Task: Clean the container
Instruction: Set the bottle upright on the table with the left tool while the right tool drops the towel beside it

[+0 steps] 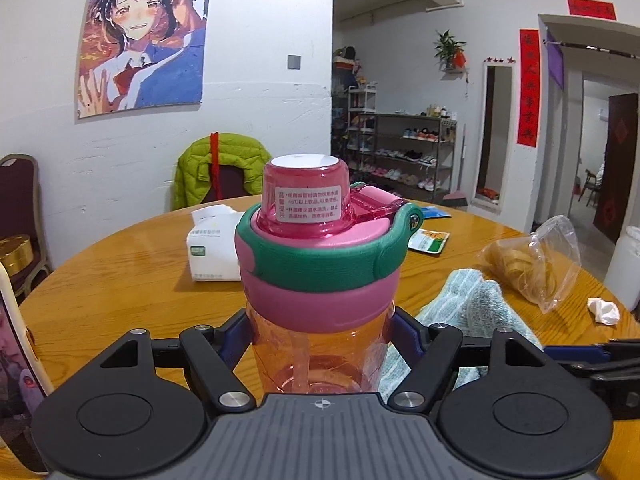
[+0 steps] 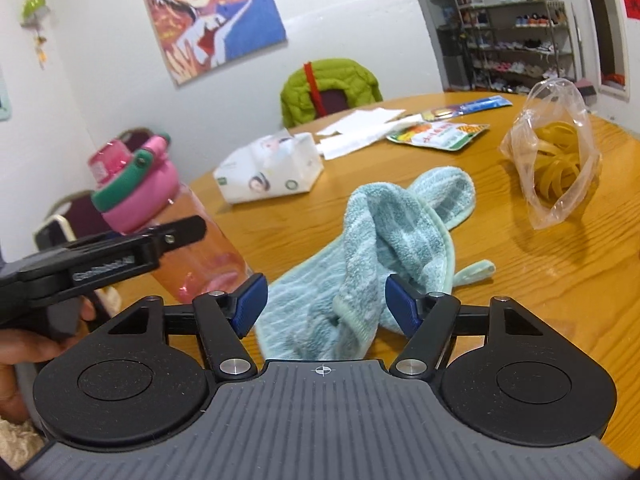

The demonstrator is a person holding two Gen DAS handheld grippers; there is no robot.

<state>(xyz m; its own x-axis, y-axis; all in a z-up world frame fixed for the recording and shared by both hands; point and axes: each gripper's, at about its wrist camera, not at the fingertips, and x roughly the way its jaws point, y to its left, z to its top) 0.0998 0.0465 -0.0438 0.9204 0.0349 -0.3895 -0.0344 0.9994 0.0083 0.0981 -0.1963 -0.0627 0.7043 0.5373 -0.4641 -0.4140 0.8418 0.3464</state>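
Observation:
A see-through pink bottle [image 1: 320,344] with a pink lid and green strap stands upright between the fingers of my left gripper [image 1: 320,334], which is shut on its body. In the right wrist view the same bottle [image 2: 188,232] appears at the left, held by the left gripper's black frame with a hand below it. A crumpled light blue towel [image 2: 384,240] lies on the round wooden table [image 2: 560,288]. My right gripper [image 2: 325,306] is open, its blue pads on either side of the towel's near folds, not closed on them. The towel [image 1: 464,304] also lies just right of the bottle.
A tissue pack [image 2: 272,168], white papers [image 2: 360,124], snack packets [image 2: 436,132] and a clear bag of rubber bands [image 2: 556,160] sit on the table. A phone [image 1: 16,344] stands at the left edge, a crumpled tissue [image 1: 604,310] at the right. A chair with a green jacket [image 2: 328,88] stands behind.

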